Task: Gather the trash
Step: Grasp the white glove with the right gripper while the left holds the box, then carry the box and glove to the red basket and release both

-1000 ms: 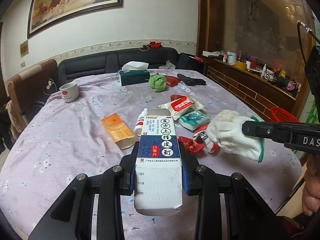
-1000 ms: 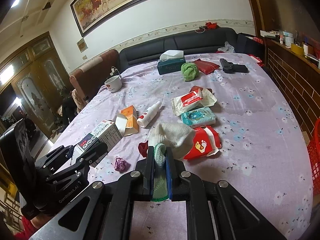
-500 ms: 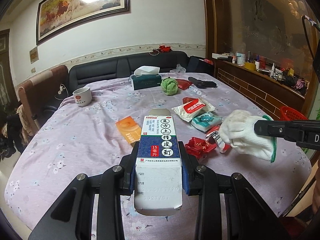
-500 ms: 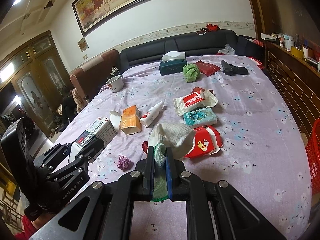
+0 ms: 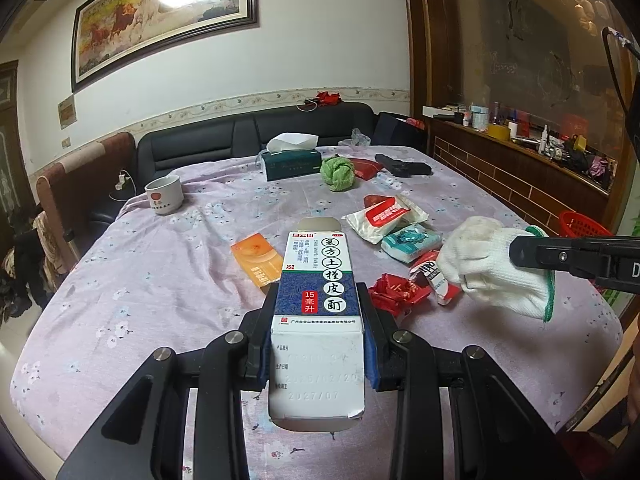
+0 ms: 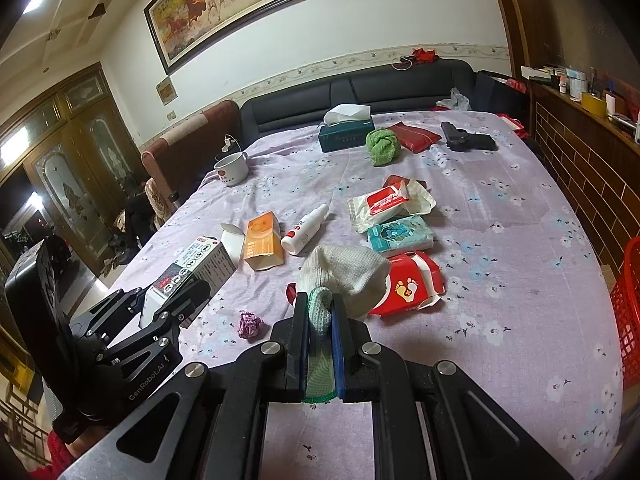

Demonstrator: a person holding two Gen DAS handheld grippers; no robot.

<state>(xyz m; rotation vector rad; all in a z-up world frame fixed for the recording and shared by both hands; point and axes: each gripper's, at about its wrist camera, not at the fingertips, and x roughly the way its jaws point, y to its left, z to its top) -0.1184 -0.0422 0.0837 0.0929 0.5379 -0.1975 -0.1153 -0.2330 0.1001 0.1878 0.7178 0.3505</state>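
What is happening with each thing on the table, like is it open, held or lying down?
medicine box: held in left tool, flaps open
white glove: clamped in right tool
orange box: lying, flap open
spray bottle: lying down
mug: upright

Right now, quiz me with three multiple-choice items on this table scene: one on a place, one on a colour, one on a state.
1. Where does the white spray bottle lie?
A. beside the orange box
B. inside the white mug
C. on the tissue box

2. What colour is the glove's cuff edge?
A. red
B. green
C. black

3. What is the left gripper doing?
A. hanging open
B. shut on the mug
C. shut on the medicine box

Answers:
1 A, the bottle lies on the cloth next to the orange box.
2 B, the white glove in the right gripper has green trim.
3 C, both pads press the box's sides.
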